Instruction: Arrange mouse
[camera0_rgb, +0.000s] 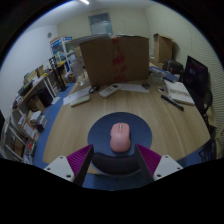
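Observation:
A pink computer mouse (120, 137) lies on a dark blue round mouse pad (98, 131) on the wooden table (80, 115). My gripper (113, 160) is open, its two magenta pads (78, 158) spread wide to either side of the mouse pad's near edge. The mouse rests on the pad just ahead of the fingers, in line with the gap between them, and neither finger touches it.
A large cardboard box (115, 58) stands at the table's far side, with papers (105, 90) in front of it. A monitor (196, 72) and a keyboard (180, 94) are at the right. Cluttered shelves (30, 105) stand at the left.

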